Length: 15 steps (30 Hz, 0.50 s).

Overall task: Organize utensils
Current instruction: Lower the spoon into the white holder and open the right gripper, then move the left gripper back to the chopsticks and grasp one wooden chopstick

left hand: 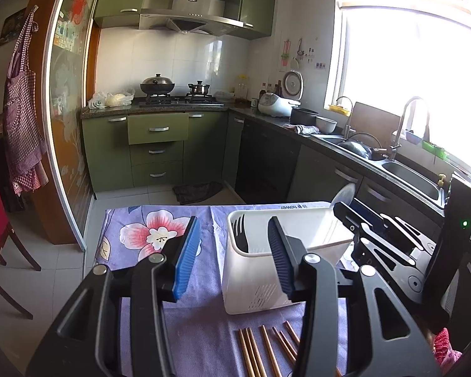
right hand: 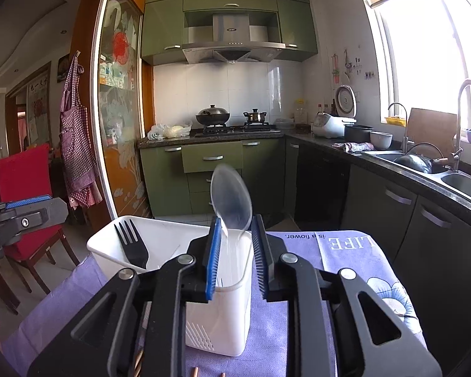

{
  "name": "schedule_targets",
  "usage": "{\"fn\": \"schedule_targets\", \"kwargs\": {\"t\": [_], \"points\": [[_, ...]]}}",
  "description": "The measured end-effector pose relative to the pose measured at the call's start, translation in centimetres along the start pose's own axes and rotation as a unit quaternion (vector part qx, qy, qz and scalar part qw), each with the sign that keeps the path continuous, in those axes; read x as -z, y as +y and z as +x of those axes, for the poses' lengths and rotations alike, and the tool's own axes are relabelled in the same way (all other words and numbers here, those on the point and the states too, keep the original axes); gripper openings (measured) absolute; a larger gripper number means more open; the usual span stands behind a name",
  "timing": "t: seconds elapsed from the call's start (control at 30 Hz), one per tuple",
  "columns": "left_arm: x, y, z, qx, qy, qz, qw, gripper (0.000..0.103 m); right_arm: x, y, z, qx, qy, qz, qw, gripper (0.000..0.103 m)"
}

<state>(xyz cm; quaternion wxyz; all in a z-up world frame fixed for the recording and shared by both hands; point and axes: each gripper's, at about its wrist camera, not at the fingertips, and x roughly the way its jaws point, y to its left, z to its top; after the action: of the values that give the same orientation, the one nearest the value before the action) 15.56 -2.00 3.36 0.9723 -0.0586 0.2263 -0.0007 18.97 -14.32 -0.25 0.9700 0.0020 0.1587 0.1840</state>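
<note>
A white utensil holder (left hand: 251, 282) (right hand: 223, 320) stands on the purple flowered cloth (left hand: 141, 235) with a black fork (left hand: 240, 232) (right hand: 133, 245) upright in its left compartment. A clear plastic spoon (right hand: 232, 194) (left hand: 343, 193) stands bowl-up between the jaws of my right gripper (right hand: 237, 220) (left hand: 376, 229). Its handle reaches down into the holder's right compartment and leans by the left pad; the right pad is clear of it. My left gripper (left hand: 234, 223) (right hand: 25, 210) is open and holds nothing, in front of the holder. Several brown chopsticks (left hand: 267, 348) lie on the cloth near me.
A dark counter with a sink (left hand: 411, 176) and tap (right hand: 464, 119) runs along the right under a bright window. A red chair (right hand: 25, 188) stands left of the table. Green cabinets and a stove (left hand: 172, 97) fill the far wall.
</note>
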Motion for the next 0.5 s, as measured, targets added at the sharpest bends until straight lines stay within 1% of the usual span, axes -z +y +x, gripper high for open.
{"fn": "schedule_targets", "kwargs": {"t": [0.03, 0.07, 0.2, 0.23, 0.27, 0.3, 0.33, 0.37, 0.43, 0.5], "points": [[0.0, 0.0, -0.1, 0.000, 0.002, 0.001, 1.0000, 0.043, 0.0, 0.0, -0.2, 0.000, -0.001, 0.000, 1.000, 0.031], [0.1, 0.0, -0.1, 0.000, 0.004, 0.001, 1.0000, 0.043, 0.0, 0.0, -0.5, 0.002, -0.003, 0.000, 1.000, 0.033], [0.7, 0.1, -0.5, -0.004, 0.015, 0.003, 0.9999, 0.045, -0.1, -0.7, -2.3, 0.001, -0.010, 0.017, 1.000, 0.033], [1.0, 0.2, -0.5, -0.007, 0.022, 0.003, 0.9997, 0.050, -0.1, -1.0, -3.1, 0.001, -0.011, 0.022, 1.000, 0.037], [1.4, 0.3, -0.5, -0.012, 0.030, 0.002, 0.9995, 0.057, -0.1, -1.2, -3.9, 0.000, -0.012, 0.025, 1.000, 0.040], [1.8, 0.4, -0.5, -0.016, 0.039, 0.000, 0.9991, 0.061, 0.0, -1.5, -4.8, 0.001, -0.013, 0.028, 1.000, 0.044], [2.3, 0.6, -0.4, -0.023, 0.053, -0.001, 0.9983, 0.068, 0.3, -1.8, -5.6, 0.002, -0.011, 0.029, 1.000, 0.045], [2.8, 0.7, -0.1, -0.033, 0.074, 0.000, 0.9967, 0.070, 0.5, -2.1, -6.4, 0.006, -0.005, 0.030, 1.000, 0.045], [4.1, 0.9, 1.0, -0.035, 0.130, 0.000, 0.9910, 0.070, 1.2, -2.8, -7.5, 0.016, 0.018, 0.033, 0.999, 0.050], [5.7, 1.3, 2.5, -0.032, 0.196, -0.013, 0.9799, 0.070, 2.0, -3.7, -8.3, 0.026, 0.046, 0.034, 0.998, 0.057]]}}
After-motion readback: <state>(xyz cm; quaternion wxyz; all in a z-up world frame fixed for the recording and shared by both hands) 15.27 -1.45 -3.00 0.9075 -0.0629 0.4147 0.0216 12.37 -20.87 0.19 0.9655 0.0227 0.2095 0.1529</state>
